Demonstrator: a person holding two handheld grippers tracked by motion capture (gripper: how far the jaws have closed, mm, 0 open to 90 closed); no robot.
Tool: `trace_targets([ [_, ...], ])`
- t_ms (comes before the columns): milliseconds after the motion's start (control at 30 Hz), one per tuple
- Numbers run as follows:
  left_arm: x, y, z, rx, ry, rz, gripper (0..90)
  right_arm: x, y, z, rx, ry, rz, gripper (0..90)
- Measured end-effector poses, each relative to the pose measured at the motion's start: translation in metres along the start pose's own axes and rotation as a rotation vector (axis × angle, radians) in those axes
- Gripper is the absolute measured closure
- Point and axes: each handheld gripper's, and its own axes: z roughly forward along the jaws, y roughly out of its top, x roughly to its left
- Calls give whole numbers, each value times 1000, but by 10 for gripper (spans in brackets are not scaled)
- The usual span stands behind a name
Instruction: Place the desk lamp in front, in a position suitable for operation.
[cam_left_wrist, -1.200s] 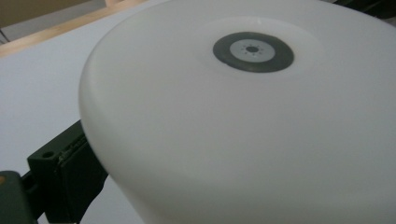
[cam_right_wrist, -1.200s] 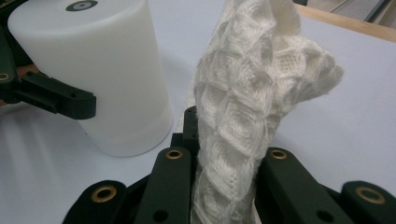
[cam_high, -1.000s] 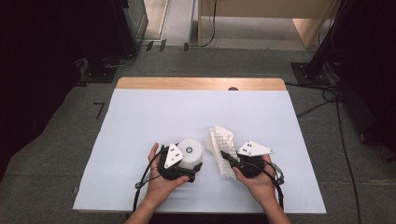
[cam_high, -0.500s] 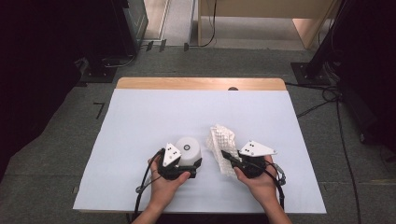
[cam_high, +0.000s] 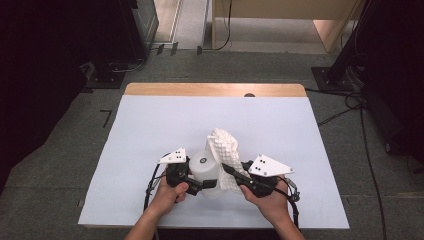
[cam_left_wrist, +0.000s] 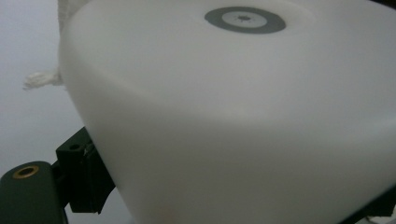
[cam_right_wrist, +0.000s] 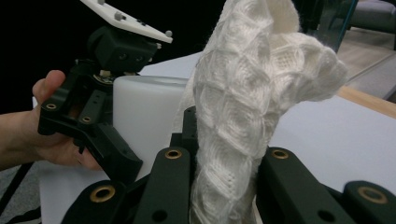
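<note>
Between your right gripper's (cam_right_wrist: 219, 186) two black jaws sits a white knitted cloth with a diamond waffle texture (cam_right_wrist: 252, 93), pinched tight low down and standing up in a bunch above them. Your left gripper (cam_high: 197, 182) is clamped on a white, smooth, round plastic container (cam_left_wrist: 233, 121), with one jaw showing on each side of it in the left gripper view. A grey ring mark (cam_left_wrist: 245, 19) sits on the container's top. Cloth and container are touching, the cloth draped against the container's far right side. Both sit near the front edge of the pale blue sheet covering the table (cam_high: 150, 130), roughly centred. Your hands wrap the gripper handles from below, and a wooden table edge (cam_high: 215, 89) shows along the far side.
</note>
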Motion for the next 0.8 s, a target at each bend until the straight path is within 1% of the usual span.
trace_targets([
  [33,1,1,-1,-12,-2,-10,78,1,0,1,4,-2,-8,787],
  [67,1,1,-3,-24,7,-17,79,1,-1,2,14,-4,-8,788],
  [100,1,2,-5,-35,33,-19,79,1,-3,3,25,2,-8,790],
  [133,2,3,-7,-45,48,-22,79,1,-6,5,42,7,-11,791],
  [167,4,3,-10,-56,46,-34,79,2,-9,7,66,10,-22,792],
  [233,8,4,-15,-77,38,-57,79,2,-15,14,137,37,-26,793],
  [300,10,3,-17,-76,28,-66,79,1,-19,18,175,38,-31,793],
  [367,9,2,-14,-54,23,-51,80,1,-19,19,171,35,-25,793],
  [400,7,1,-12,-45,19,-47,80,1,-17,18,156,25,-29,794],
  [467,5,0,-5,-21,18,-36,80,0,-12,14,117,12,-22,794],
  [533,2,-2,1,4,17,-25,80,0,-7,9,66,-1,-9,793],
  [567,1,-2,3,12,19,-21,80,0,-4,7,46,-9,-4,792],
  [600,0,-2,4,10,24,-21,80,0,-3,5,36,-12,-5,792],
  [667,3,-1,2,-9,29,-41,80,-1,-5,6,47,-3,-4,792],
  [700,5,0,-1,-21,42,-52,80,-1,-7,7,64,5,2,792],
  [733,7,1,-4,-31,58,-61,80,-2,-11,11,92,18,2,791],
  [767,8,1,-7,-44,74,-70,80,-2,-14,14,132,29,-6,791],
  [800,10,1,-10,-51,80,-73,80,-1,-18,18,172,28,-11,791],
])
